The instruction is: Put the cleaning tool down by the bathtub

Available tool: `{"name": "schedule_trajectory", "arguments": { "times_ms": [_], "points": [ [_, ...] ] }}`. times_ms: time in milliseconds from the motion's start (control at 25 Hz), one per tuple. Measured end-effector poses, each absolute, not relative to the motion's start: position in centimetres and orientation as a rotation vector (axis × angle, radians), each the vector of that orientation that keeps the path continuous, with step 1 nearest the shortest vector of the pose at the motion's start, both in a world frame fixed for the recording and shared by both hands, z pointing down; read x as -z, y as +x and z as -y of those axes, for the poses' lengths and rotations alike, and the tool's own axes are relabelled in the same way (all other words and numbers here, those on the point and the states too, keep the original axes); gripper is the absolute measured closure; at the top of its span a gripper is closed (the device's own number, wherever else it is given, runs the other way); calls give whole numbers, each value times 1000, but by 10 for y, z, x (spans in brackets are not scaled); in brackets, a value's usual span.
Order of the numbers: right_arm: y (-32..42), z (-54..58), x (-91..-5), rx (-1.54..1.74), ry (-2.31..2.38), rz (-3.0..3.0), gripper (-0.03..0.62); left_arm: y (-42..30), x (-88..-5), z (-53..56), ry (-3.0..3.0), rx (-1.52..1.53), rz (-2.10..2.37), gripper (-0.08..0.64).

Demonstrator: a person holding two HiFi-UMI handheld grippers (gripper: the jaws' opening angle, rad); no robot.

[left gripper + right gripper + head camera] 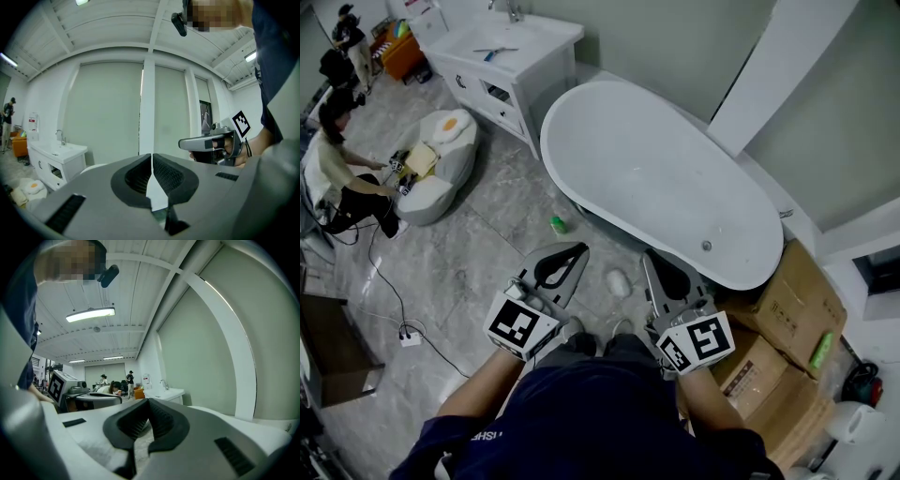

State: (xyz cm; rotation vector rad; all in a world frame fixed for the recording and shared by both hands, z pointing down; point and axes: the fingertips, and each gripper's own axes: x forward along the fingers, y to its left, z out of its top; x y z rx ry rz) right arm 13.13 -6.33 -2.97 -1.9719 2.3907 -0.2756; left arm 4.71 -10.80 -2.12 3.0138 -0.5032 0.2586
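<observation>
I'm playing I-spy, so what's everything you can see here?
bathtub: one, white, centre, along the wall
sink cabinet: one, white, beyond the tub
cushion: one, pale with egg-yolk spot, left floor
green object: one, small, floor beside the tub
white object: one, small, floor near the tub
cardboard boxes: at least two, brown, right of the tub
people: at least two, far left
left tongs: one, grey, shut, empty
right tongs: one, grey, shut, empty

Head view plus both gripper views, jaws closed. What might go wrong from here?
1. The left gripper and right gripper are both shut on nothing, so neither holds anything to put down.
2. A small white rounded object lies on the grey floor close in front of the person, beside the white oval bathtub; a step forward may crush or kick it.
</observation>
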Motion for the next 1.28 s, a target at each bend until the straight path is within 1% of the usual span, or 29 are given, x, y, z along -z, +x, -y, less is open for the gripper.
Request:
{"name": "schedule_trajectory", "arguments": {
  "times_ms": [520, 1280],
  "points": [
    [151, 66, 15, 333, -1945, -2453, 589, 69, 15, 111, 2997, -273, 498, 522],
    [158, 78, 9, 357, -1946, -2488, 589, 77, 7, 122, 2990, -295, 490, 523]
  ]
}}
